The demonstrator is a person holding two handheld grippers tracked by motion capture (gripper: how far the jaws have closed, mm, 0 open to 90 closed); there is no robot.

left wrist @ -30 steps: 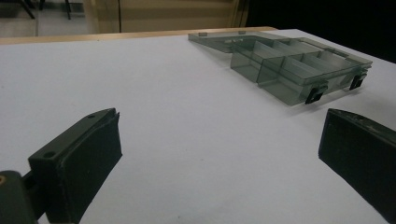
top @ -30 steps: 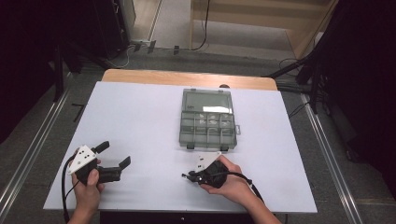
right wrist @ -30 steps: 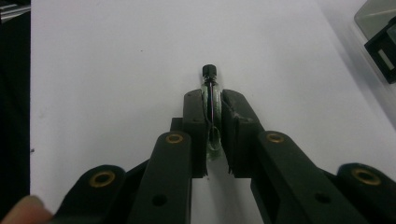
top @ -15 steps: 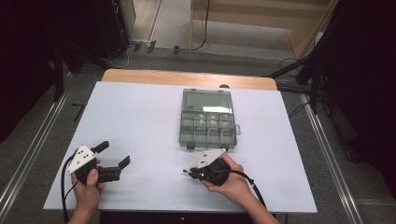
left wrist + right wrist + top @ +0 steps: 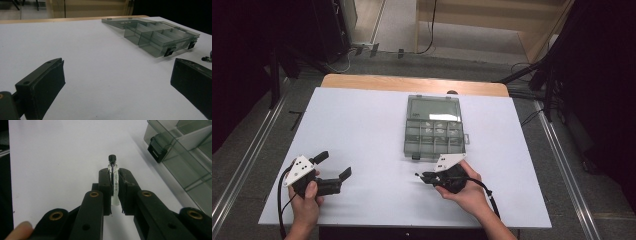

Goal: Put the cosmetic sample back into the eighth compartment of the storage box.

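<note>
Vial point(image 5: 114, 182), small, clear glass with black cap, is clamped lengthwise between the right gripper point(image 5: 424, 177) pads, cap end protruding, just in front of the compartment box point(image 5: 434, 131) near its front latches point(image 5: 157, 147). Box lies open on white table point(image 5: 362, 125). Left gripper point(image 5: 334, 165), well left of box, jaws spread, nothing between.

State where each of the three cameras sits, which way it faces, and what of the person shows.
High view: above the person's side, looking forward and down on the table; both hands and forearms enter from below.
Left gripper view: on the left tool, looking between open jaws across the table at the compartment box.
Right gripper view: on the right tool, jaws clamping a small vial; a fingertip at bottom left.
Shared: the box.
</note>
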